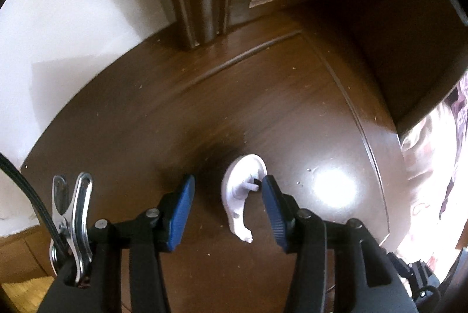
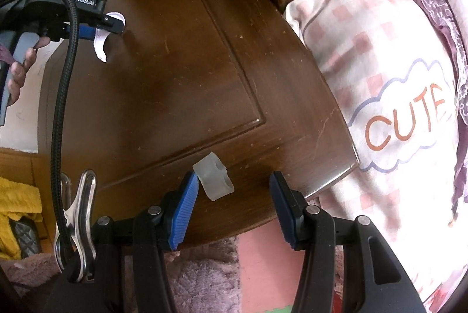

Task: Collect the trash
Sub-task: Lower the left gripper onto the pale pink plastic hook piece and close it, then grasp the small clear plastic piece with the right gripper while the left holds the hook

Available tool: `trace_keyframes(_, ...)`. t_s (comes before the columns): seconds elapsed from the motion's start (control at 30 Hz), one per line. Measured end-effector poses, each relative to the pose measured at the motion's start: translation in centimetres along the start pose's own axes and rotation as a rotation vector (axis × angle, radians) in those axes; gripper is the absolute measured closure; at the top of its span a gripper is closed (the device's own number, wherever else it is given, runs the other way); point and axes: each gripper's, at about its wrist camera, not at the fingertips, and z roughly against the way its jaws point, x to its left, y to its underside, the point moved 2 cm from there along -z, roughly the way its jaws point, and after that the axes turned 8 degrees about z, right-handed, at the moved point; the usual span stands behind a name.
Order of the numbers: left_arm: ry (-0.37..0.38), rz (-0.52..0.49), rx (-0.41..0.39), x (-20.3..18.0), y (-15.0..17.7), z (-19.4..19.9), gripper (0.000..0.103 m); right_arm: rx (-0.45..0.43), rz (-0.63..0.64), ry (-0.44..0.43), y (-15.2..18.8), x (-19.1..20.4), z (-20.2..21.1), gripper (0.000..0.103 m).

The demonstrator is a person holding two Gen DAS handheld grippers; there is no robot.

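Left gripper (image 1: 228, 190) points straight down over the dark wooden tabletop (image 1: 175, 108), jaws spread wide and unclenched around a curved white plastic scrap (image 1: 239, 190), apparently lined up to pinch it. Right gripper (image 2: 234, 190) likewise hangs open near the table's front edge, a translucent plastic piece (image 2: 213, 179) between its pads, ungripped. No bin or bag shows in either view.

A dark brown wooden tabletop (image 2: 175, 84) with a recessed panel fills the middle. Right of it lies a pink checked pillow (image 2: 365, 55) printed "CUTE". A yellow cloth (image 2: 17, 196) sits near left, a white wall (image 1: 73, 20) far left.
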Motion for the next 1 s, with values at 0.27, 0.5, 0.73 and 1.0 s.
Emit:
trace_keyframes(0.27, 0.080, 0.033, 0.042, 0.4, -0.5, 0.1, 0.053, -0.008, 0.008, 0.001, -0.4, 0.2, 0.0, 0.050)
trace_keyframes(0.5, 0.010, 0.002, 0.024, -1.8, 0.9, -0.7, 0.053, -0.020, 0.010, -0.007, -0.6, -0.3, -0.2, 0.050)
trace_keyframes(0.73, 0.005, 0.017, 0.001, -2.9, 1.7, -0.4, 0.060, -0.028, 0.013, 0.033, -0.2, -0.7, 0.0, 0.072)
trace_keyframes(1.0, 0.062, 0.083, 0.000, -0.1, 2.6, 0.6, 0.060, -0.029, -0.007, -0.002, -0.1, -1.5, 0.1, 0.088)
